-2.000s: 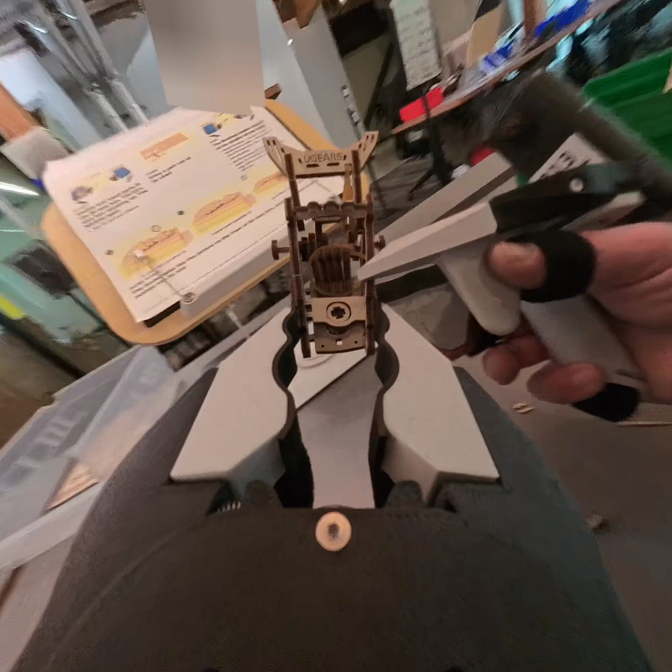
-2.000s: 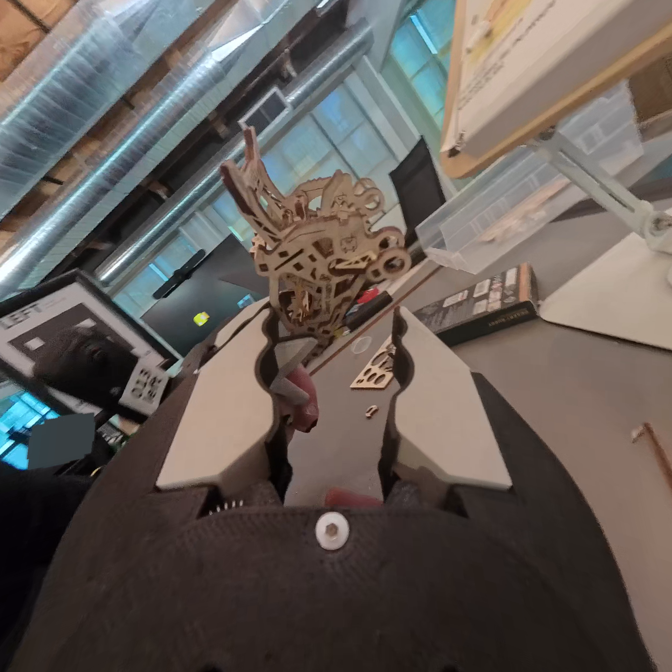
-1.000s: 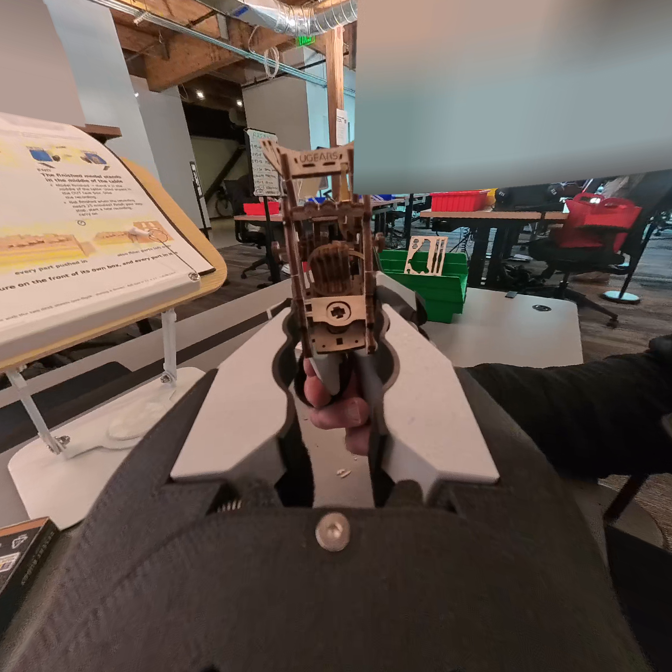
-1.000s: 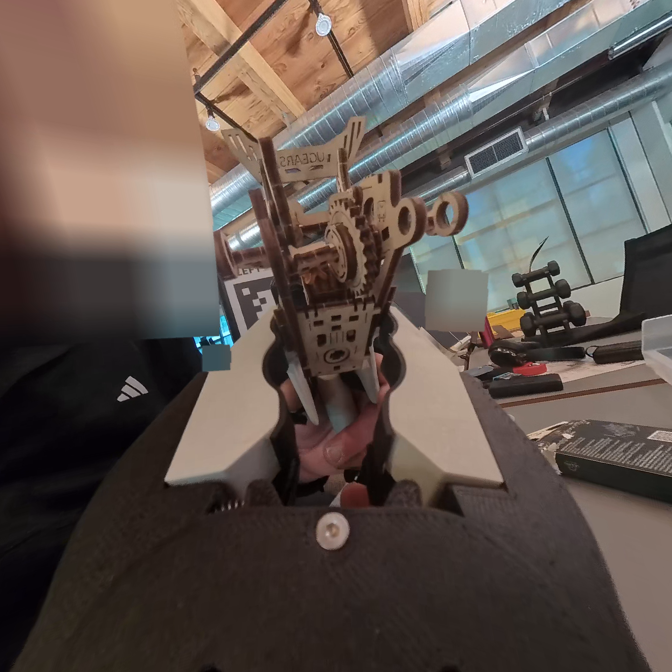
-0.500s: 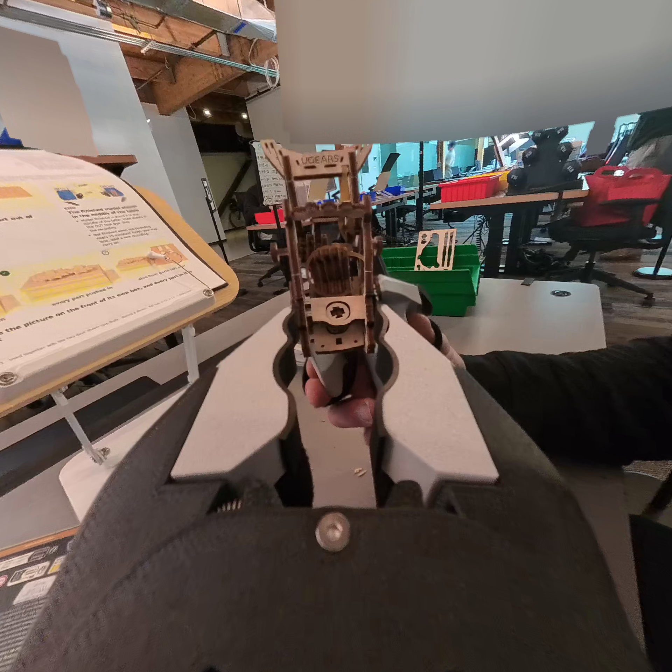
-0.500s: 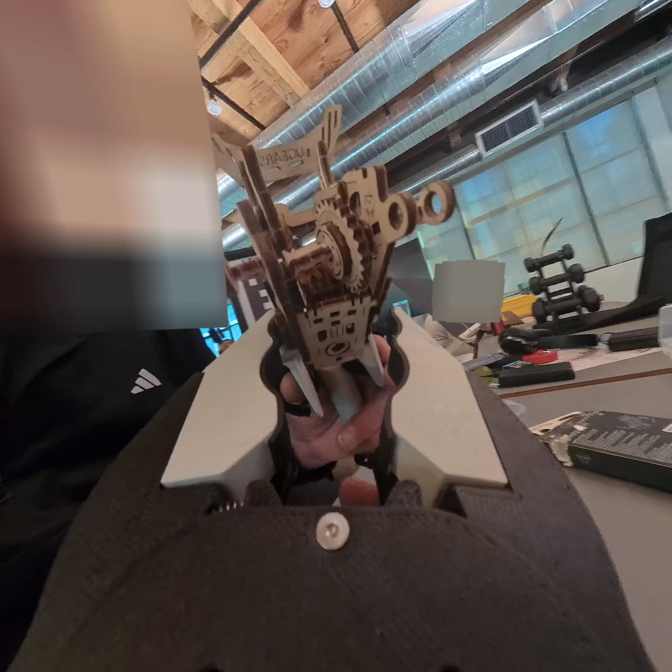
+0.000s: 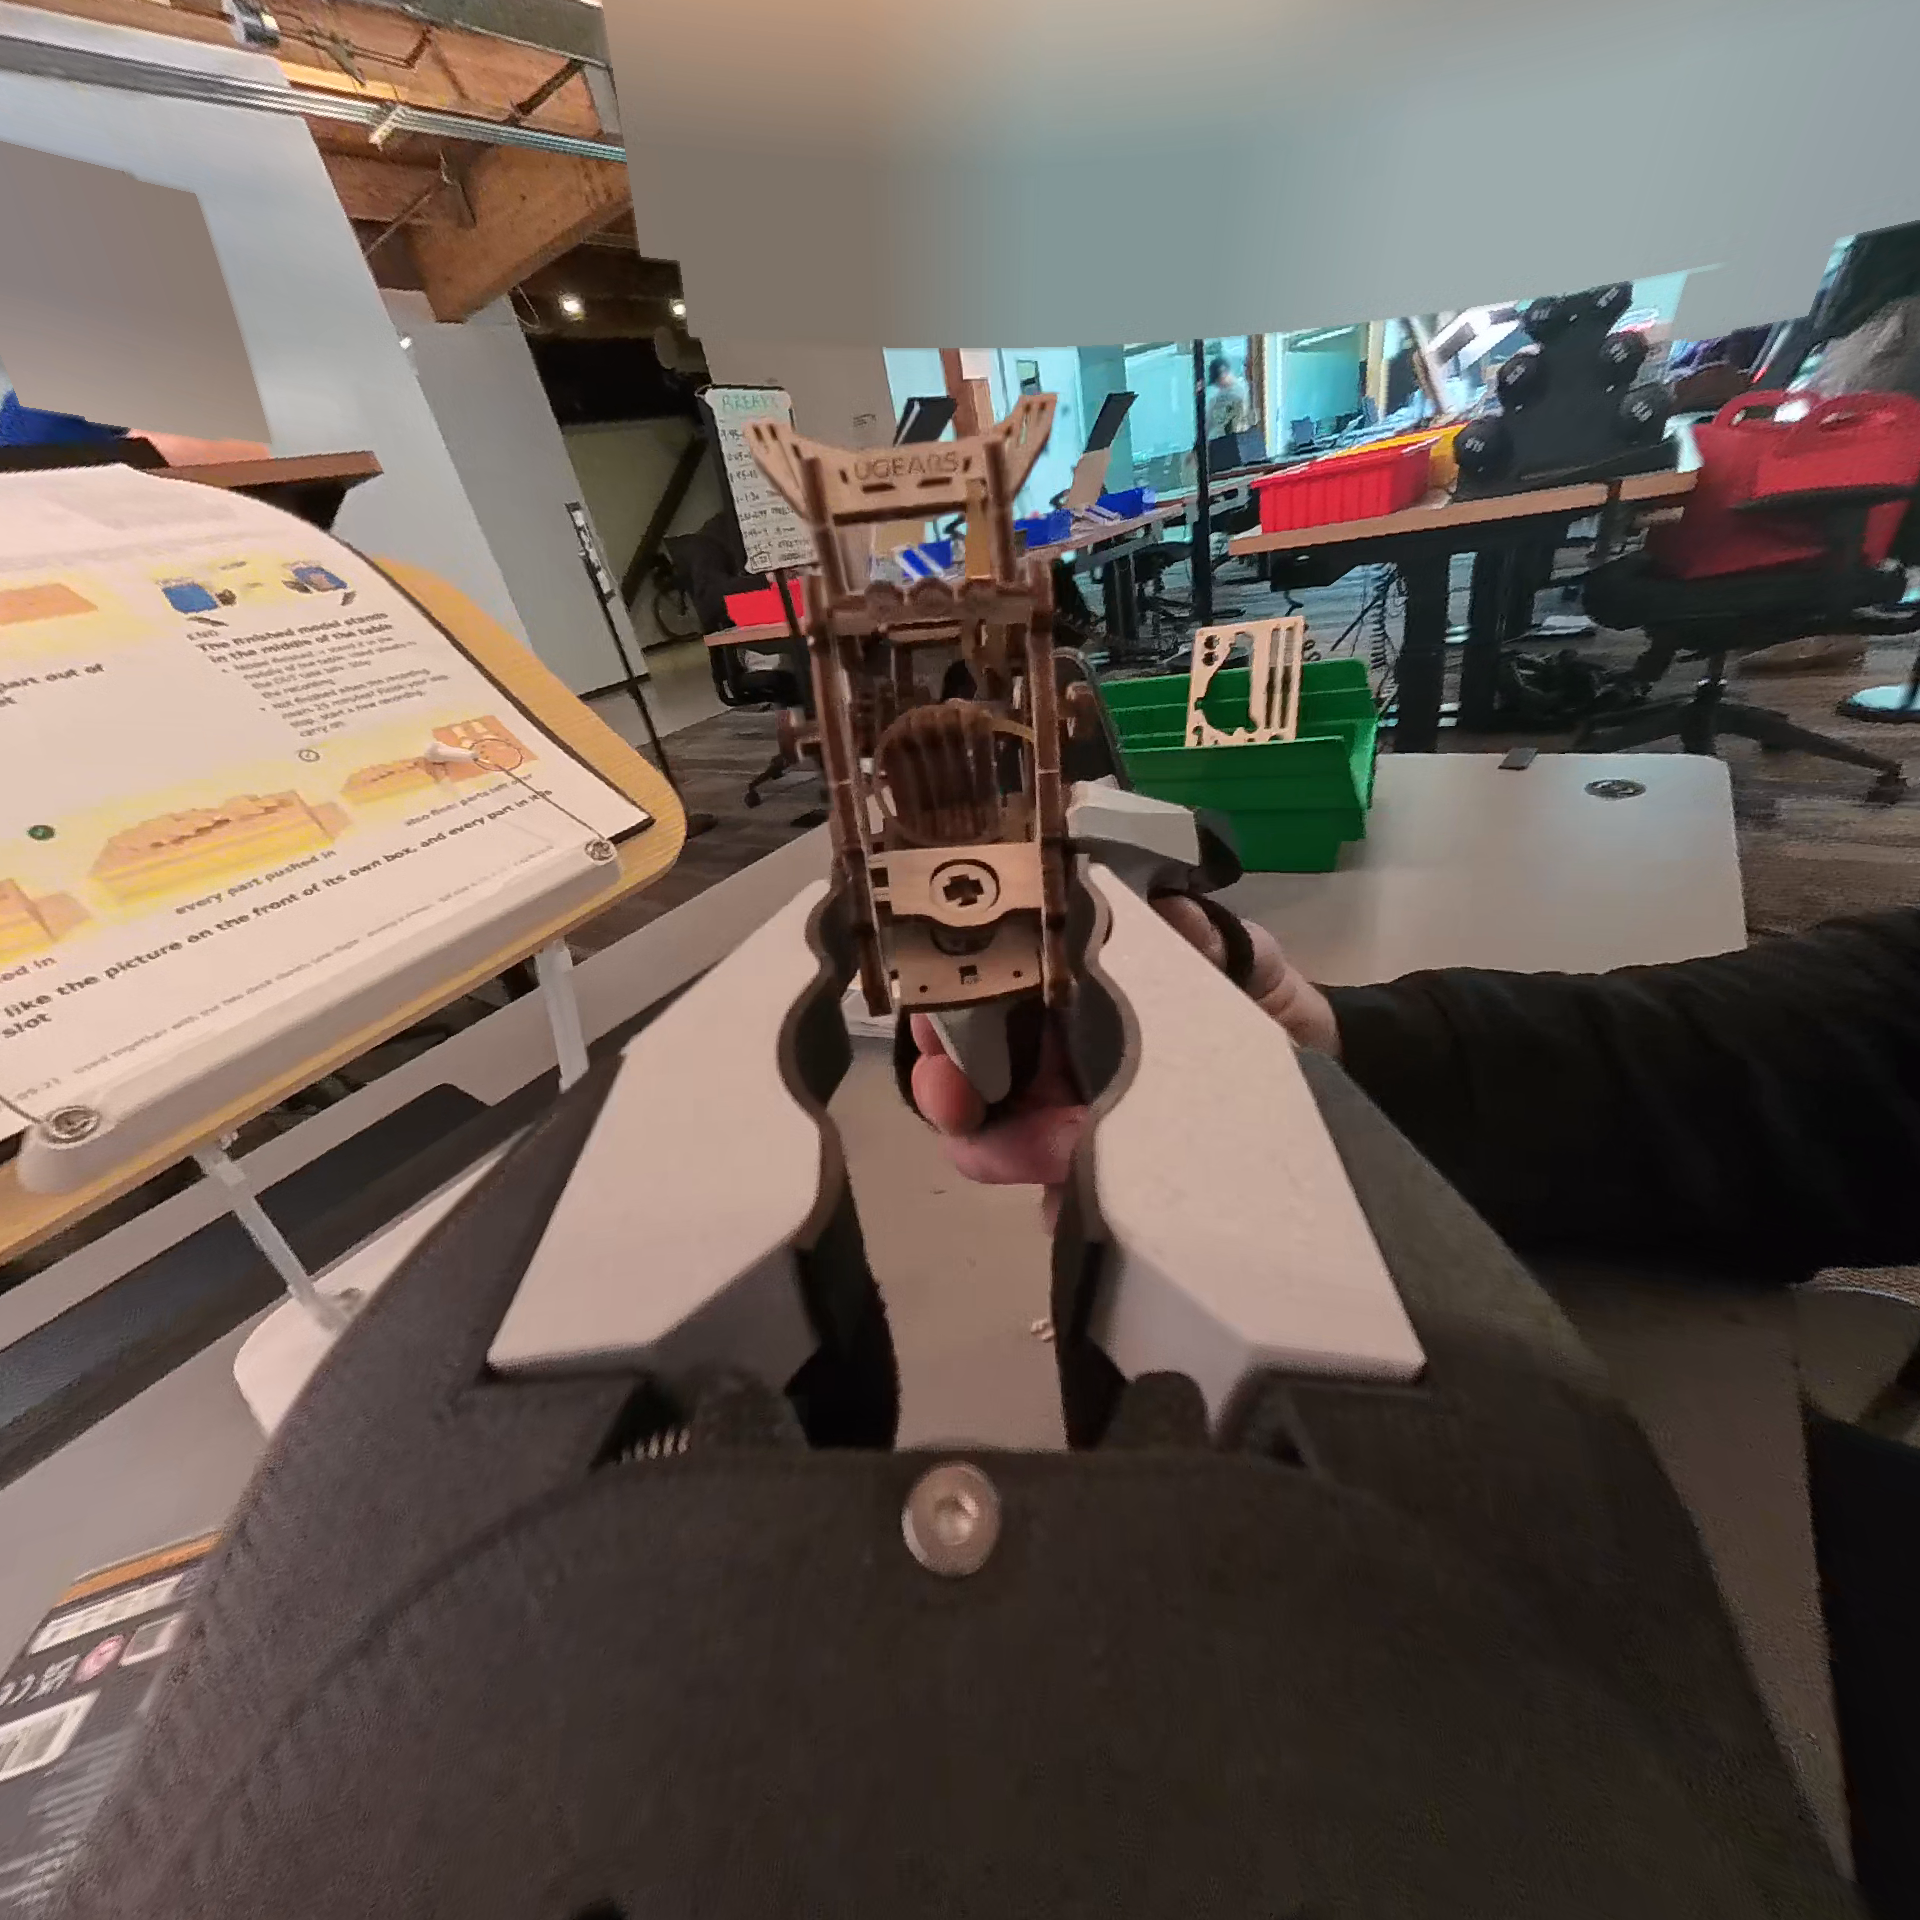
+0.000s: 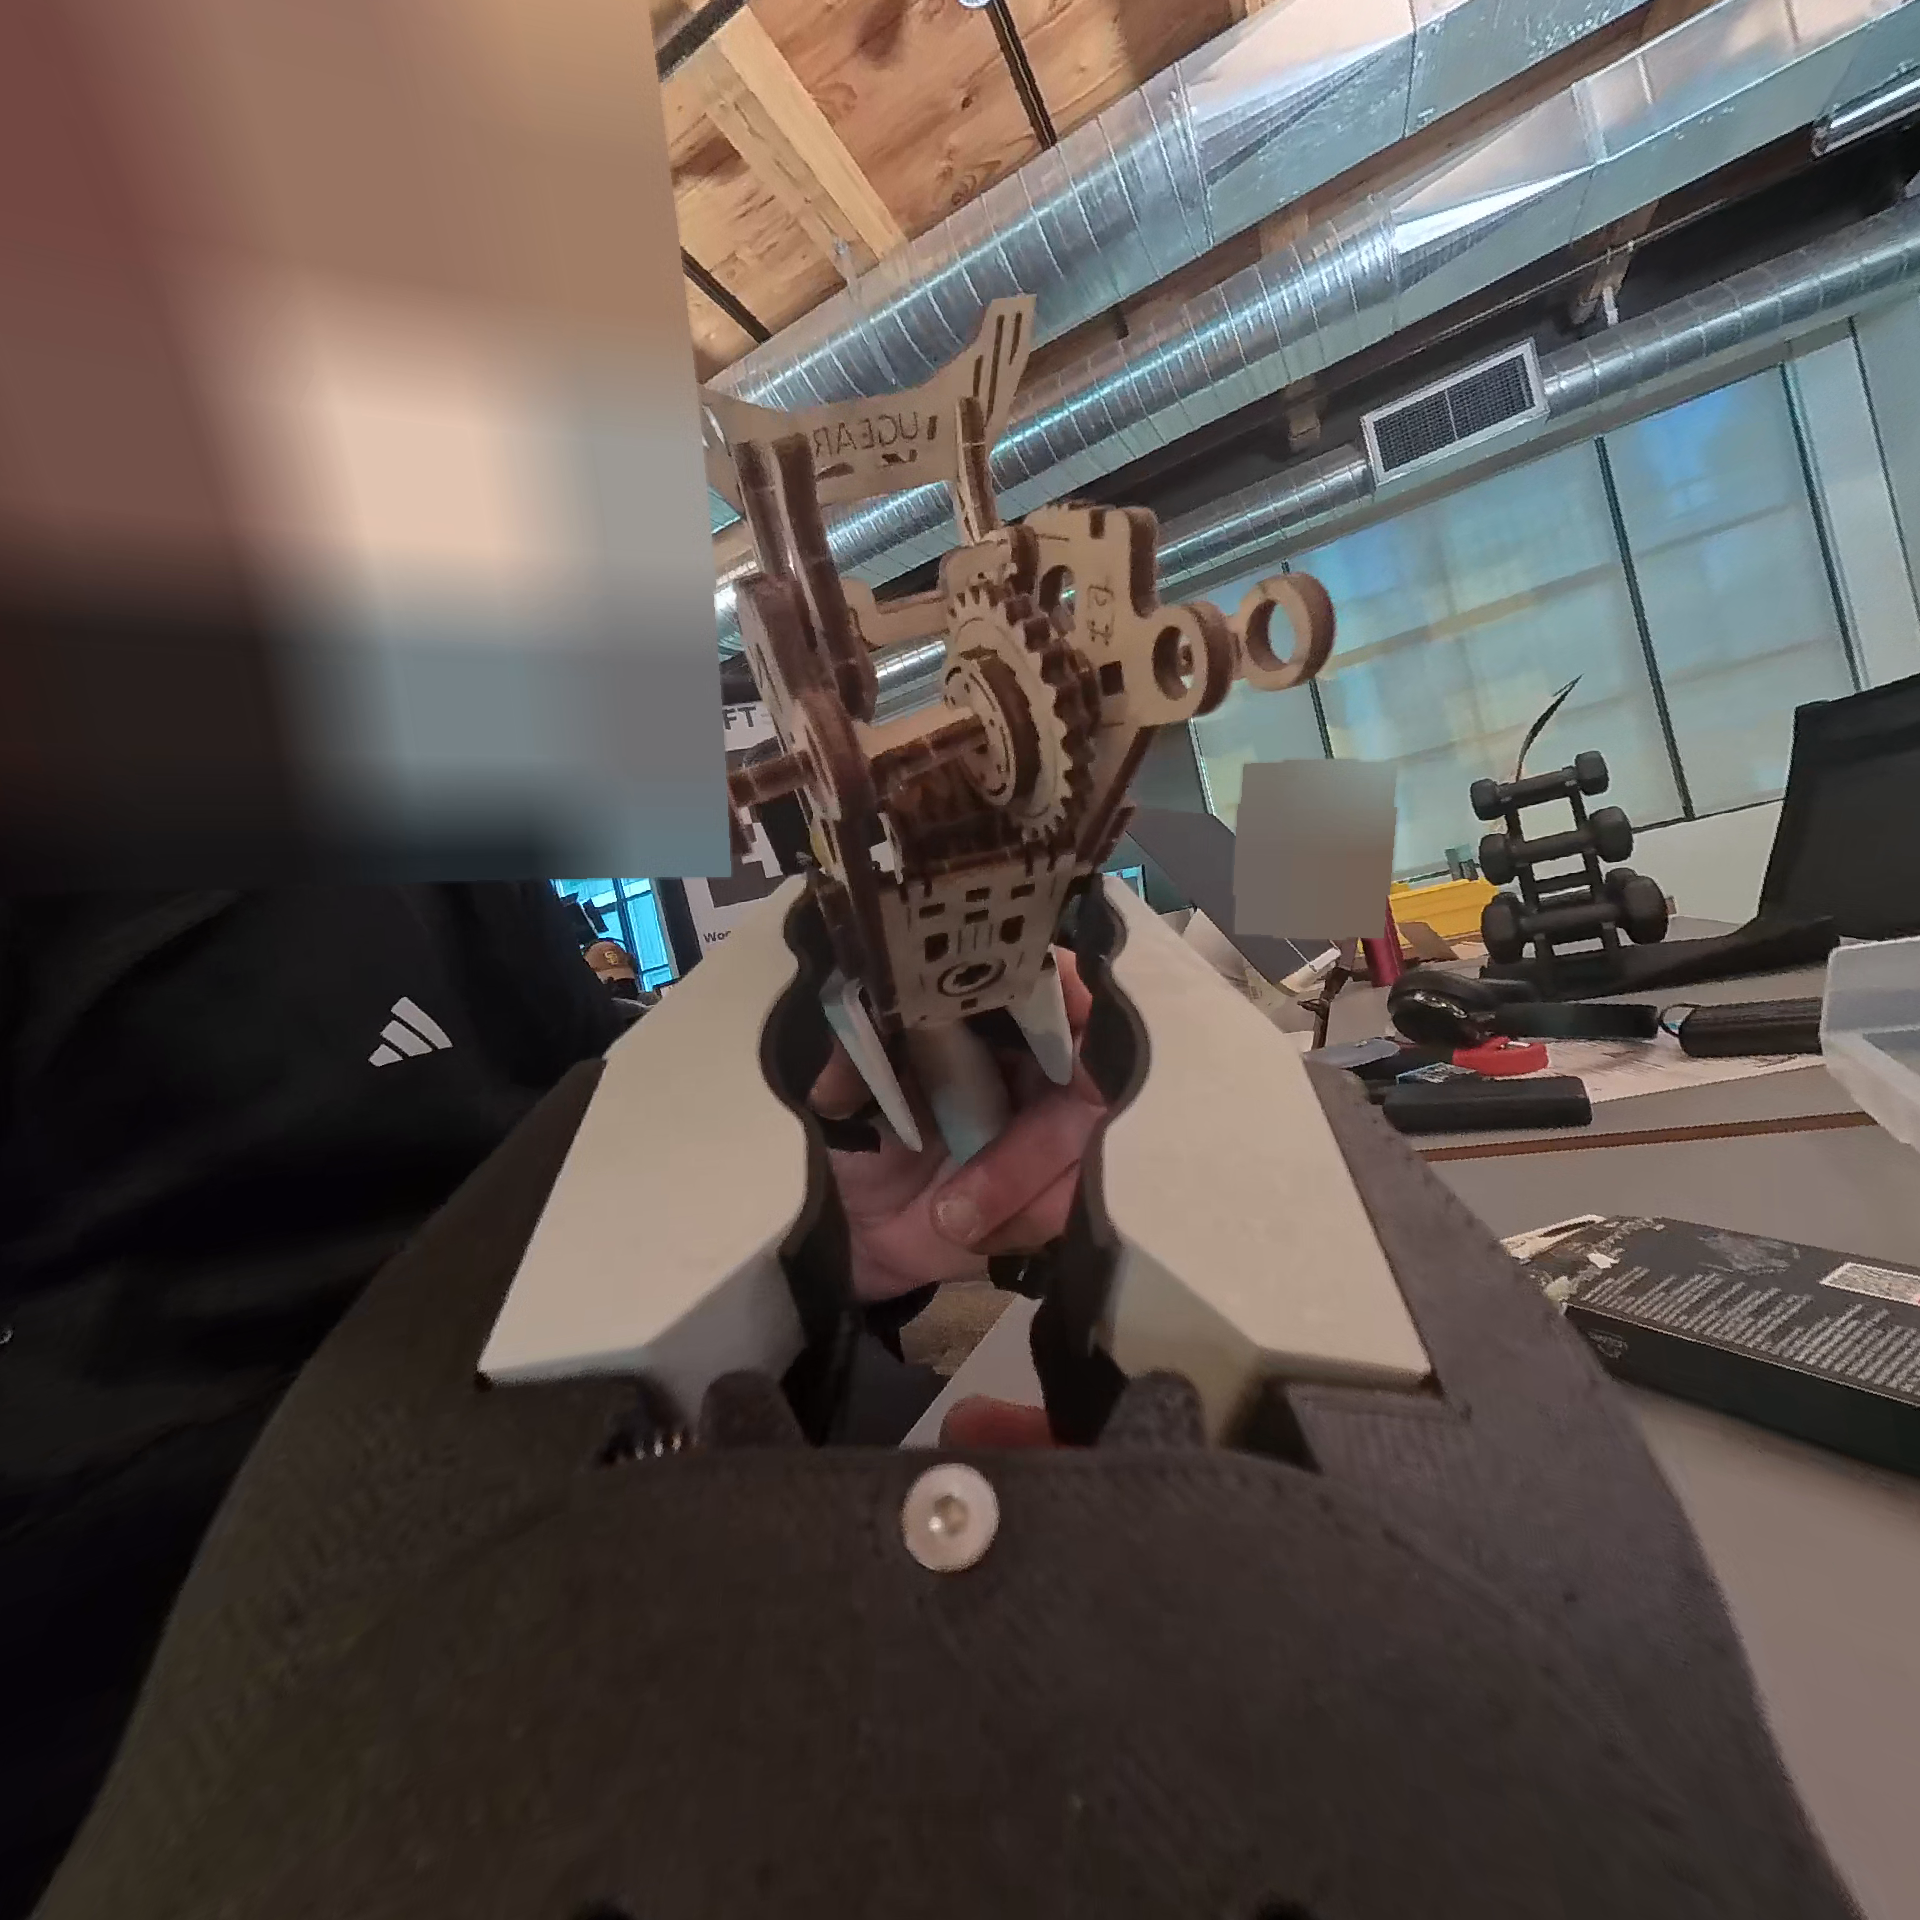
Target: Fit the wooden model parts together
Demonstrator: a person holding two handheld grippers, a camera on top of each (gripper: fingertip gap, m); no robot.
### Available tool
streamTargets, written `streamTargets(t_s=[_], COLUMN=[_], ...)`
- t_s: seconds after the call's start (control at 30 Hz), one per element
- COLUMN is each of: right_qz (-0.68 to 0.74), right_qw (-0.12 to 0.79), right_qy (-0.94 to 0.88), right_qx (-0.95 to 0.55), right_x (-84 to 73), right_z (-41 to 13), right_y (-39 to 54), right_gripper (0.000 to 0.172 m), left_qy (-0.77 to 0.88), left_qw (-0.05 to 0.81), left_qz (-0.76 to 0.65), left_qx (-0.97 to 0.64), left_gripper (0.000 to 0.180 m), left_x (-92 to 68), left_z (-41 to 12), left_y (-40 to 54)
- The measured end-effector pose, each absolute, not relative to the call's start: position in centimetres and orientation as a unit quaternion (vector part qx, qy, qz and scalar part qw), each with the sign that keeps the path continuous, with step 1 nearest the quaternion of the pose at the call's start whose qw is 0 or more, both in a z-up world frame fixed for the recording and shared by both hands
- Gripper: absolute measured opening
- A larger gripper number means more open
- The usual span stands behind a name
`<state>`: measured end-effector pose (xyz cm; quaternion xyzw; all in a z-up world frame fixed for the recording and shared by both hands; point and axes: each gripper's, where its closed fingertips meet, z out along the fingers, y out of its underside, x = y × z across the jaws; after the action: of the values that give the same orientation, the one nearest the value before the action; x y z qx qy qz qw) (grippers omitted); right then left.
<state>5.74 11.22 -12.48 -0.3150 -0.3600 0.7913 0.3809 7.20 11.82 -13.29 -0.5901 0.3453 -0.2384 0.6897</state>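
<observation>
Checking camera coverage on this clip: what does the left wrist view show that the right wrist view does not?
Only the left wrist view: a white printed instruction sheet on a tan board stand, and a green plastic bin with a cut-out wooden sheet standing in it.
Only the right wrist view: the model's toothed wooden gear, silver ceiling ducts, a black dumbbell rack and a black box.
Both: the light-brown wooden model, clamped at its base by the left gripper.

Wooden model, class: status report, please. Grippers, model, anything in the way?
Left gripper clamps the wooden model upright. Right gripper also closed on it. Nothing blocking.
</observation>
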Motion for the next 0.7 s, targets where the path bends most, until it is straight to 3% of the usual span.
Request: streamTargets(t_s=[0.47, 0.6, 0.7], right_qz=[0.784, 0.766, 0.746], right_qw=[0.393, 0.392, 0.398], right_qy=[-0.355, -0.365, -0.369], right_qx=[-0.325, -0.356, -0.385], right_x=[5.5, 5.0, 5.0], right_z=[-12.5, -13.2, -13.8], right_y=[11.5, 12.0, 12.6], right_gripper=[0.044, 0.063, 0.058], left_qy=[0.351, 0.36, 0.363], left_qw=[0.693, 0.714, 0.718], left_qz=[-0.218, -0.108, -0.066], left_qx=[-0.59, -0.591, -0.59], left_gripper=[0.035, 0.034, 0.034], left_x=[6.8, 4.9, 4.0], left_z=[-13.3, -13.2, -13.1], left_y=[12.1, 12.8, 12.9])
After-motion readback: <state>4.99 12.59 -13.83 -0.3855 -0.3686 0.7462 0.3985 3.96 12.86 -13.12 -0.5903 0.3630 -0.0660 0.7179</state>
